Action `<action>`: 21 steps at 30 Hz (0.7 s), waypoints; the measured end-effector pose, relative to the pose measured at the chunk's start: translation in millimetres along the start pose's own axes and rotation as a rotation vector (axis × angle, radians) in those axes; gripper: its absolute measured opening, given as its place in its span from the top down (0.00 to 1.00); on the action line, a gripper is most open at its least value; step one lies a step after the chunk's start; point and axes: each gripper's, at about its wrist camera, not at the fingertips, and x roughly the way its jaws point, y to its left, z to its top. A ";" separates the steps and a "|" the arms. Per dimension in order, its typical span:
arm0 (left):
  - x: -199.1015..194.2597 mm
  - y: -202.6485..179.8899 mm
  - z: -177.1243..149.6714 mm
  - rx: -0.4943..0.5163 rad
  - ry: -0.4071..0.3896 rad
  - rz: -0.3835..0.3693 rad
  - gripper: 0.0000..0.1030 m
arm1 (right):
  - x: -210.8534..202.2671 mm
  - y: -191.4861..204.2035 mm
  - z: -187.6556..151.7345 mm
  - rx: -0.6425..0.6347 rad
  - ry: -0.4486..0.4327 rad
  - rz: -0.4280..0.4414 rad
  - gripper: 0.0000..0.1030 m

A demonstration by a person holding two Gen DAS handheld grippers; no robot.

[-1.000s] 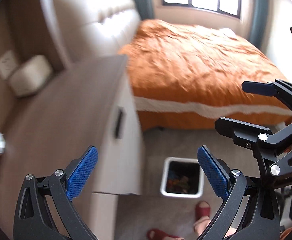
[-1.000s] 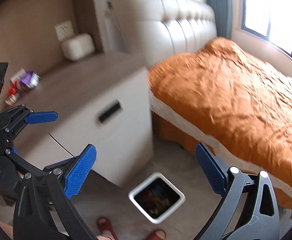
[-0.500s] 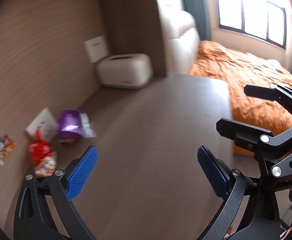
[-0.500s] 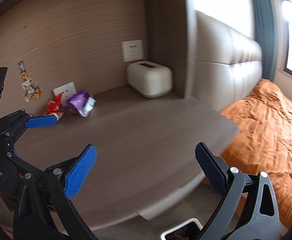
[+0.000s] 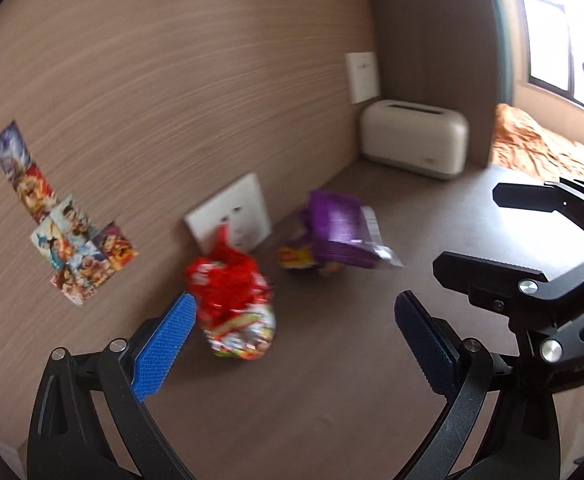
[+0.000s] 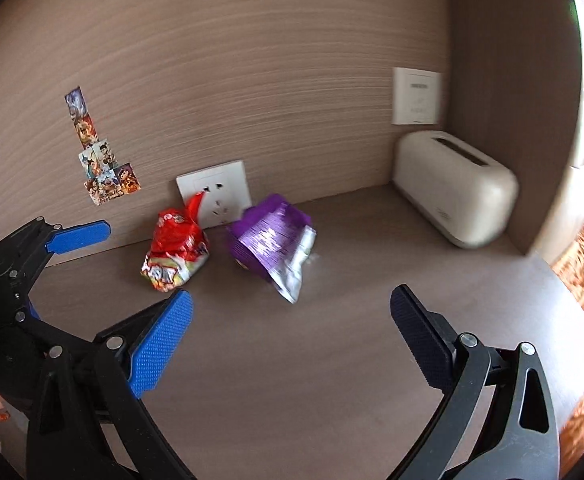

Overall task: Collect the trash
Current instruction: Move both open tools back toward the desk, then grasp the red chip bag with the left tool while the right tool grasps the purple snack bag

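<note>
Jaws spread wide, both grippers; red wrapper [image 5: 232, 300] crumpled, purple wrapper [image 6: 270, 242] crinkled, silver inside

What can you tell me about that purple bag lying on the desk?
The purple wrapper is a crumpled snack bag of shiny foil-like film, purple outside with a silvery torn end pointing toward the camera and a yellow patch at its base. It lies slumped on the brown desktop near the wall, just right of the red wrapper, in front of the white socket plate. Neither gripper touches it; whether it touches the red one is unclear.
</note>
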 end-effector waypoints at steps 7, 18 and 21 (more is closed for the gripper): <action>49.6 37.9 1.1 -0.061 0.031 0.045 0.05 | 58.2 16.5 23.5 -0.021 0.031 0.026 0.04; 111.4 61.2 -1.9 -0.125 0.151 0.046 0.08 | 137.3 27.1 42.8 -0.078 0.117 -0.042 0.05; 116.7 60.1 -3.0 -0.117 0.172 0.041 0.24 | 138.8 31.3 40.1 -0.098 0.136 -0.023 0.28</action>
